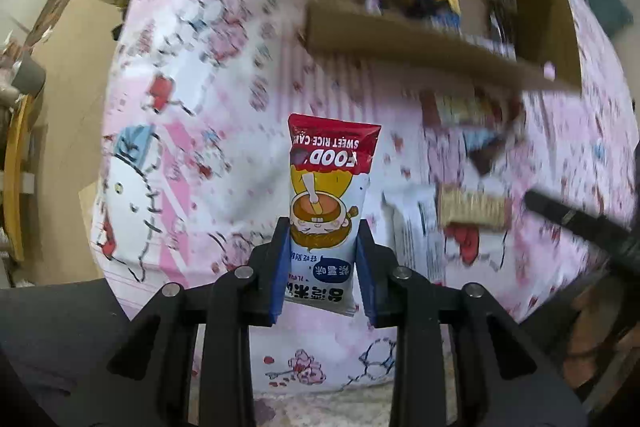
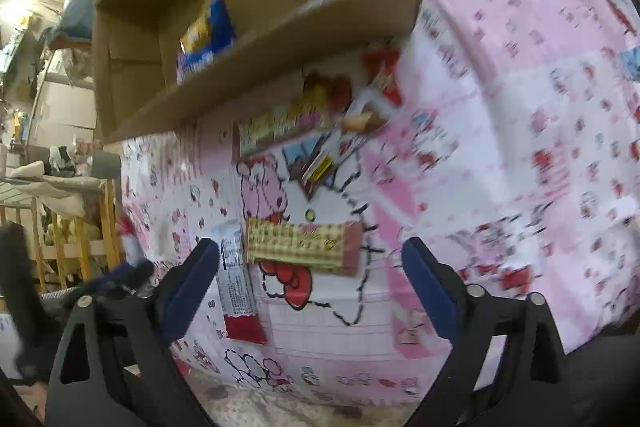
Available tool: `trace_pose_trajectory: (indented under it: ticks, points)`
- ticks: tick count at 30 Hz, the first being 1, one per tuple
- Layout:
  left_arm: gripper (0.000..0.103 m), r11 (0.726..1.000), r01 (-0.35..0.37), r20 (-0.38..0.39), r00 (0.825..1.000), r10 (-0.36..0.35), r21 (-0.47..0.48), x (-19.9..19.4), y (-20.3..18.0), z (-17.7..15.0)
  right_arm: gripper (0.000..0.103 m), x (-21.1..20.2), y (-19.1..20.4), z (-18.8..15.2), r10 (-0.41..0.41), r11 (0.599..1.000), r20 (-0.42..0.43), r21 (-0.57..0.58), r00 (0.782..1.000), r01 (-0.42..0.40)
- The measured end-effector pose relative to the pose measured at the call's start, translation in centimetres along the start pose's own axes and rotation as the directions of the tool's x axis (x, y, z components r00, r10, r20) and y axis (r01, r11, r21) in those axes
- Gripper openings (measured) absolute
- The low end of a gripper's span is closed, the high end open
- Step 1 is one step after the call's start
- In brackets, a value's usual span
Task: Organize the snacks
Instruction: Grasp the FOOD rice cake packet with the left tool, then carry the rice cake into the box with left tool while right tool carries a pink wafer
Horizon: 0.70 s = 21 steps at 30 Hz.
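My left gripper (image 1: pixel 324 227) is shut on a sweet rice cake packet (image 1: pixel 330 163), red at the top and white with a cartoon face below. The packet hangs above the pink cartoon-print bedsheet (image 1: pixel 208 99). My right gripper (image 2: pixel 310 247) stands open above a checked yellow-and-pink wafer packet (image 2: pixel 296 239) lying on the sheet, with nothing between its pads. The same wafer packet (image 1: pixel 472 207) shows blurred in the left wrist view. An open cardboard box (image 1: pixel 400 39) sits further back on the bed with several snacks inside, among them a blue-and-yellow bag (image 2: pixel 212 31).
A white-and-red packet (image 2: pixel 236 283) lies next to the wafer packet. More snacks lie just below the box wall (image 2: pixel 280 67): a yellow-red packet (image 2: pixel 288 123), a brown one (image 2: pixel 316 163) and a red one (image 2: pixel 384 75). A wooden rack (image 2: pixel 60 227) stands left of the bed.
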<state>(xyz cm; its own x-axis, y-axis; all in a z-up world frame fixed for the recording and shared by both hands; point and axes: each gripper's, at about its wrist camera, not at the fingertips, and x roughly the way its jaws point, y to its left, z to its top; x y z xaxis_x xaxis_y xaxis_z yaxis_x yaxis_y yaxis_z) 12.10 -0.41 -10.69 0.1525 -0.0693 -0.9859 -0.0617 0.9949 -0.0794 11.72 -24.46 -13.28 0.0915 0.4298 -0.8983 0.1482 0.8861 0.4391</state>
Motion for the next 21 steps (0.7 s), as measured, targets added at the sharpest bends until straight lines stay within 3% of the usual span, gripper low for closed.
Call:
trace_pose_trajectory:
  ticks: [7, 11, 14, 17, 19, 21]
  points:
    - [0.027, 0.998, 0.044, 0.039, 0.998, -0.041, -0.054, -1.1, 0.8, 0.7, 0.103, 4.7, 2.4, -0.1, -0.202, 0.979, -0.023, -0.012, 0.979, 0.202]
    - [0.027, 0.996, 0.058, 0.043, 0.998, -0.055, -0.07, -1.2, 0.9, 1.1, 0.103, 6.5, 4.7, -0.6, -0.378, 0.918, 0.036, -0.113, 0.925, 0.379]
    - [0.027, 0.994, 0.068, 0.024, 0.998, -0.066, -0.09, -0.9, 1.3, 1.0, 0.103, 6.9, 5.0, -1.3, -0.41, 0.902, 0.082, -0.111, 0.909, 0.417]
    - [0.027, 0.99, 0.085, 0.007, 0.996, -0.085, -0.113, -0.8, 1.8, 0.8, 0.102, 6.8, 5.2, -1.7, -0.408, 0.901, 0.096, -0.123, 0.908, 0.417]
    - [0.027, 0.989, 0.092, 0.009, 0.996, -0.091, -0.115, -1.0, 1.8, 0.7, 0.095, 6.5, 5.3, -2.0, -0.406, 0.897, 0.107, -0.144, 0.908, 0.418]
    - [0.027, 0.99, 0.091, 0.021, 0.996, -0.089, -0.111, -1.3, 1.7, 0.8, 0.07, 5.9, 5.7, -2.4, -0.405, 0.89, 0.123, -0.173, 0.906, 0.421]
